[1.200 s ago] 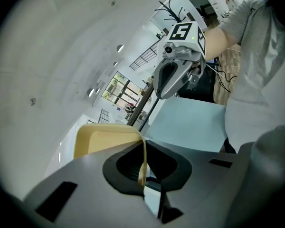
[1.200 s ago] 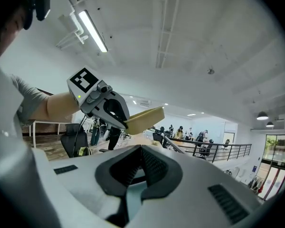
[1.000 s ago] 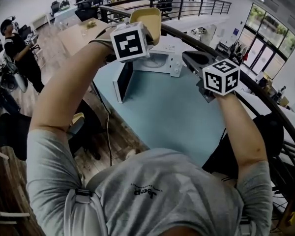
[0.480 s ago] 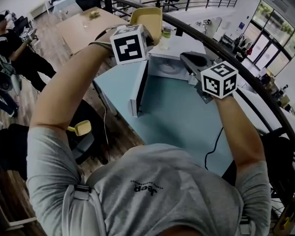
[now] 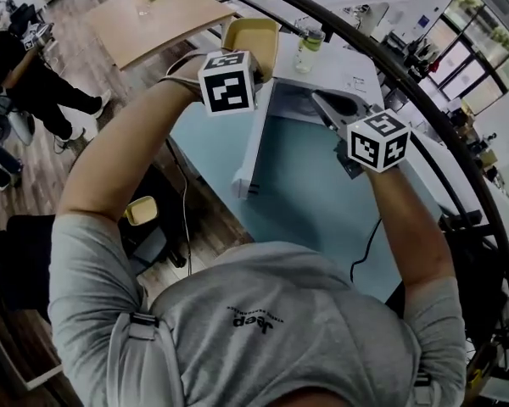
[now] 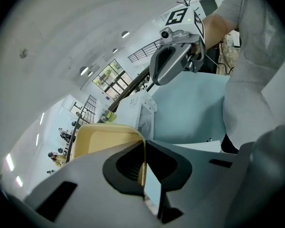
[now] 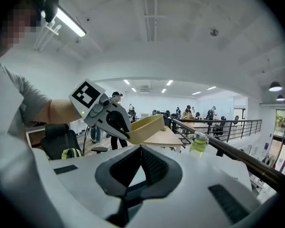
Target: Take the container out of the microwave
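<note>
Over on the left of the microwave (image 5: 331, 66), the left gripper (image 6: 143, 167) is clamped tight on the near wall of the yellow container (image 5: 250, 36), the thin rim pinched between its pads. The container is clear of the cavity, held in the air just left of the microwave and above the top edge of its open door (image 5: 256, 147). It juts straight out ahead of the jaws, long axis running away from the gripper and open side up. In front of the microwave there's bare teal table (image 5: 305, 193), which looks like the place to set it down. A green bottle (image 5: 308, 47) stands on the microwave's top, close to the container's right side, so that's the thing to steer round. On the right, in front of the microwave, the right gripper (image 7: 140, 151) has its jaws together on nothing and is the nearer one to that door.
</note>
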A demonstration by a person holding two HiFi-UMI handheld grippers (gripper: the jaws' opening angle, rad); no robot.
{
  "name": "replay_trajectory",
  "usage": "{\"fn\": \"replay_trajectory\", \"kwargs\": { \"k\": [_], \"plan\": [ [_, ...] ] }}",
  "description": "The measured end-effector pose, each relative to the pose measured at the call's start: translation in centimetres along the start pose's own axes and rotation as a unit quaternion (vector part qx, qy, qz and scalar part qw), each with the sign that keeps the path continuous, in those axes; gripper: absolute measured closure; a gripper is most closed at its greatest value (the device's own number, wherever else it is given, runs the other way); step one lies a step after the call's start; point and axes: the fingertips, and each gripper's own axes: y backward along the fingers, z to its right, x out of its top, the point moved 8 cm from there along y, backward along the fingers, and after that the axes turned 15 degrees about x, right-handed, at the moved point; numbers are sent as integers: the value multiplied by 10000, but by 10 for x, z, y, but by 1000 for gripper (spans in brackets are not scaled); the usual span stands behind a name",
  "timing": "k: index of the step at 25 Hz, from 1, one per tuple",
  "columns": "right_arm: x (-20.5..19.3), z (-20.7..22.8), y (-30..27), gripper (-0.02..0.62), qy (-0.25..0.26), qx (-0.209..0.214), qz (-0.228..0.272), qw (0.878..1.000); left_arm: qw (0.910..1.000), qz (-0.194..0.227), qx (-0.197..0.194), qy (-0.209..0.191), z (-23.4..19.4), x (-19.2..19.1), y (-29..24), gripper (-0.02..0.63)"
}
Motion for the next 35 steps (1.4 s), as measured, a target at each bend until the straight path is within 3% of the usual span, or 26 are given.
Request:
{"fn": "replay_trajectory", "kwargs": {
  "k": [12, 24, 35],
  "plan": [
    [-35, 28, -30, 577, -343, -72, -111, 9993, 9981, -275, -541, -45, 55, -52, -71, 574],
    [-68, 38, -55, 577, -723, -102, -344, 9967, 9891, -882, -1143, 299, 129, -136, -126, 574],
    [-99, 52, -70, 577, -1066, -252, -670, 9917, 9777, -1287, -1657, -119, 210, -182, -195, 574]
  ]
}}
